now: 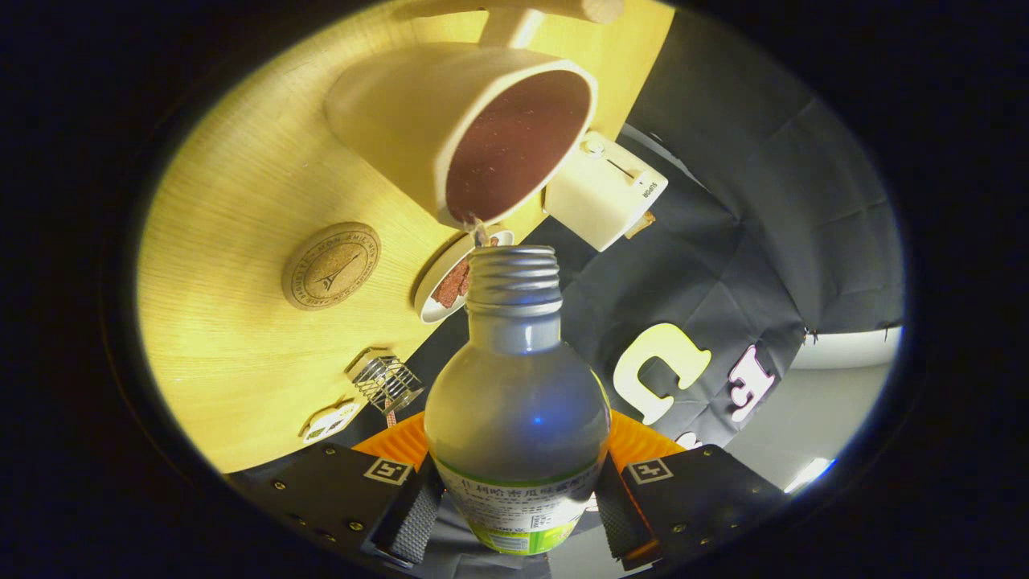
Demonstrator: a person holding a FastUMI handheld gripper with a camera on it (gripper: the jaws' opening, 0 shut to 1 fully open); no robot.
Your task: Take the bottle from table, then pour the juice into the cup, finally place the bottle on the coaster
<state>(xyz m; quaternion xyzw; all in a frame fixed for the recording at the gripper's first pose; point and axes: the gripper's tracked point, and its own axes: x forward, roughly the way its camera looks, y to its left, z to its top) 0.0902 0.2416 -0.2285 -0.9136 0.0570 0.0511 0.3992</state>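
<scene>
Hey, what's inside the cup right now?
The cup holds dark reddish-brown liquid nearly to its rim, just beyond the mouth of the bottle clamped between the jaws. The liquid hides the cup's bottom.

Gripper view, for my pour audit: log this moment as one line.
phase: pouring | gripper: shut on bottle | bottle: uncapped, tipped, mouth at cup rim | coaster: bare, beside cup

The bottle (516,402) hides the gap between the gripper (514,515) fingers, and its base runs out of sight below. Its mouth covers part of the small plate (438,281) — the food there is too blurred to name. The cup (450,129) handle is cut off. Bottle print — too small to read.
</scene>
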